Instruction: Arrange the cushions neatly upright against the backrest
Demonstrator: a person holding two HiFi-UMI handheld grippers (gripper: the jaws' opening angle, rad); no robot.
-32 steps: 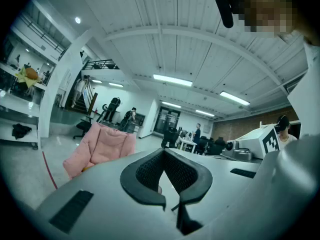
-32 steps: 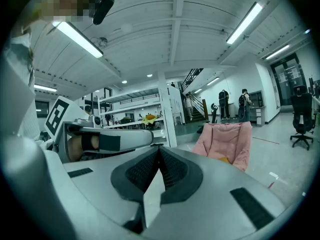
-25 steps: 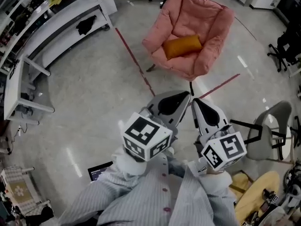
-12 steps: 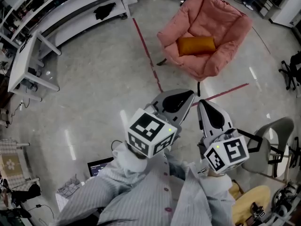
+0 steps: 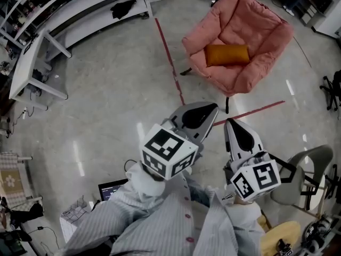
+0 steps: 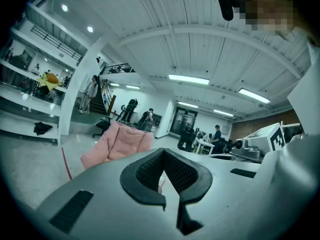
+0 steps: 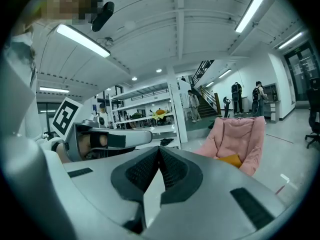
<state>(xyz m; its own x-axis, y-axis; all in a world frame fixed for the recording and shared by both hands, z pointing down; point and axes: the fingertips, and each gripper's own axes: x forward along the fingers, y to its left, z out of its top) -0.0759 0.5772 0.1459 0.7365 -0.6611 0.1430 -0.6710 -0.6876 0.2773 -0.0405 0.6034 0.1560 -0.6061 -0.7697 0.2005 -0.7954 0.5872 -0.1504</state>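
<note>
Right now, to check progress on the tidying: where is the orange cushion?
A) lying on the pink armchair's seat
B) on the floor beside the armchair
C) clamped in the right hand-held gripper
A: the orange cushion lies on the seat of the pink armchair, with nothing touching it.

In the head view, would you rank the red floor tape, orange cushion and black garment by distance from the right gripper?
1. Red floor tape, just ahead of the right gripper.
2. Orange cushion, on the armchair seat.
3. Black garment, far-left shelf.
</note>
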